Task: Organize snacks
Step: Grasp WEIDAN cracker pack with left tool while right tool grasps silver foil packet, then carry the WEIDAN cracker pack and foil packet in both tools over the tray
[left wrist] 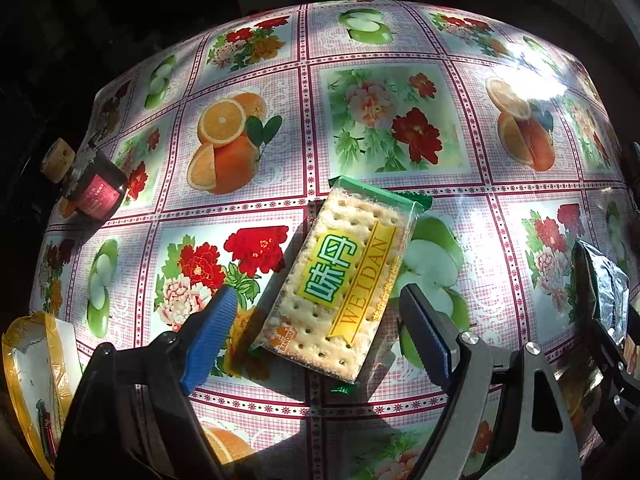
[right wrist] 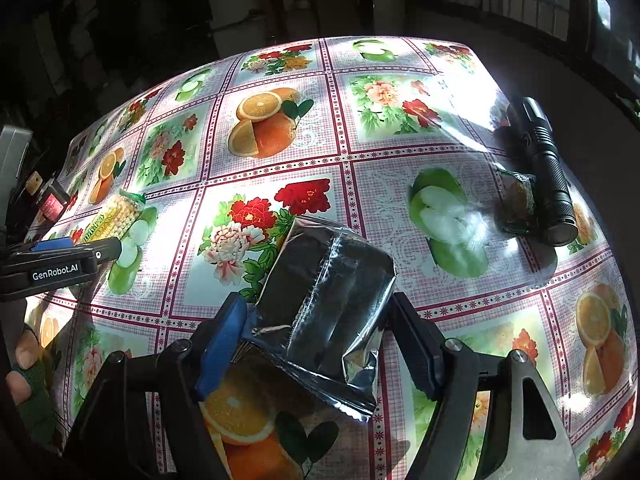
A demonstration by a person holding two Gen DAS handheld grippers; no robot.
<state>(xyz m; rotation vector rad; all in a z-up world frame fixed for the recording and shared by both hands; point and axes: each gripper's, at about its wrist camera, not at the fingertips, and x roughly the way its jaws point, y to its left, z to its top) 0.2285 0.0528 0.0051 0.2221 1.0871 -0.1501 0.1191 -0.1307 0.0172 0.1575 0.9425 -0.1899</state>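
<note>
Right hand-held gripper (right wrist: 316, 344) grasping silver foil pouch (right wrist: 324, 304); left hand-held gripper (left wrist: 316, 312) released, straddling cracker packet (left wrist: 340, 276).

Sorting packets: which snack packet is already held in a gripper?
The silver foil packet, clamped in the right gripper; the Weidan cracker packet lies flat between open jaws.

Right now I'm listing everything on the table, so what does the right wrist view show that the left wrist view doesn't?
Only the right wrist view: a black flashlight with a small green packet beside it. Only the left wrist view: a torn yellow bag at the table's near left edge. Both: the cracker pack, the silver pouch, the dark jar and the fruit-print tablecloth.
</note>
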